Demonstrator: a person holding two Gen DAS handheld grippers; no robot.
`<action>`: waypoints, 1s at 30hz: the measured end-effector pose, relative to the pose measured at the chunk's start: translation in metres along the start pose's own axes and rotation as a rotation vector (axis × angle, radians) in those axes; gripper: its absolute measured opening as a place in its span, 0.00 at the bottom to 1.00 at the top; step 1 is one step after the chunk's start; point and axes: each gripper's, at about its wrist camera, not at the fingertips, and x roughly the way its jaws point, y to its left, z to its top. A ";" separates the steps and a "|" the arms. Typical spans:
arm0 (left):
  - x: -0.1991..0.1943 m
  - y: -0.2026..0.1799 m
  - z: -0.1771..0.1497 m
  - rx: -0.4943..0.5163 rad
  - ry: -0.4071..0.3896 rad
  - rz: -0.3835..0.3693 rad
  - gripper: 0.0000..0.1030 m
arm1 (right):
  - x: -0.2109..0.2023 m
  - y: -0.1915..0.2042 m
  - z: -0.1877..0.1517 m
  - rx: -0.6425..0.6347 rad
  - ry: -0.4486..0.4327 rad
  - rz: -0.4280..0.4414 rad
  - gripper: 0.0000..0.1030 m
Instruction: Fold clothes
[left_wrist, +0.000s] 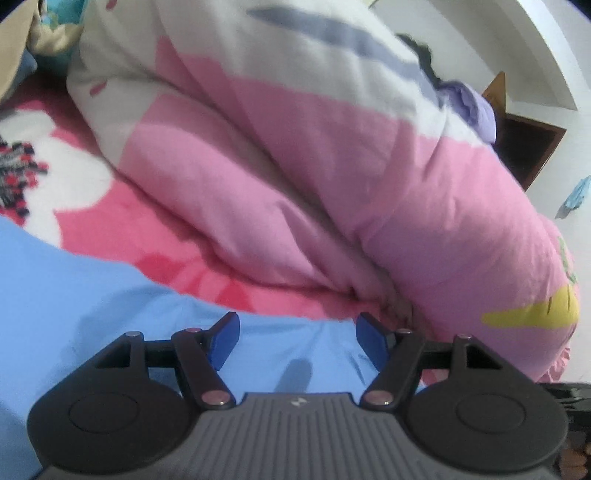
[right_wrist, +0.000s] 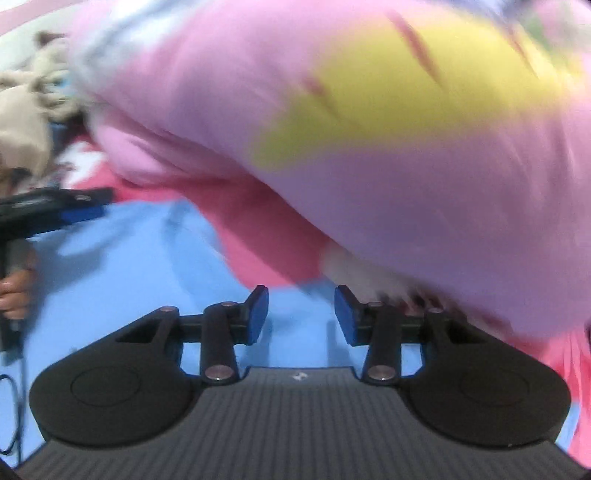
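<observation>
A light blue garment (left_wrist: 92, 302) lies spread on the pink patterned bedsheet (left_wrist: 122, 218) and fills the lower part of both views. My left gripper (left_wrist: 295, 341) hovers just above its far edge, open, with only the blue cloth seen between its blue pads (left_wrist: 225, 338). In the right wrist view the same garment (right_wrist: 147, 266) runs under my right gripper (right_wrist: 300, 315), also open with nothing held. The left gripper (right_wrist: 79, 214) shows at the left edge there, over the cloth, held by a hand (right_wrist: 14, 295).
A big rolled pink and white quilt (left_wrist: 295, 155) lies just beyond the garment and looms close over the right gripper as the quilt (right_wrist: 369, 147). Beige clothing (right_wrist: 22, 122) sits at far left. A dark wooden cabinet (left_wrist: 524, 147) stands by the white wall.
</observation>
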 end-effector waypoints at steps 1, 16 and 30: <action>0.001 0.000 -0.001 0.001 0.003 0.004 0.69 | 0.007 -0.008 -0.002 0.029 0.004 0.002 0.31; 0.014 -0.001 -0.002 -0.018 0.014 0.002 0.69 | 0.052 -0.010 0.011 0.033 0.056 -0.023 0.06; 0.018 0.001 0.001 -0.026 0.016 0.010 0.69 | 0.053 -0.012 -0.008 0.089 -0.151 -0.214 0.05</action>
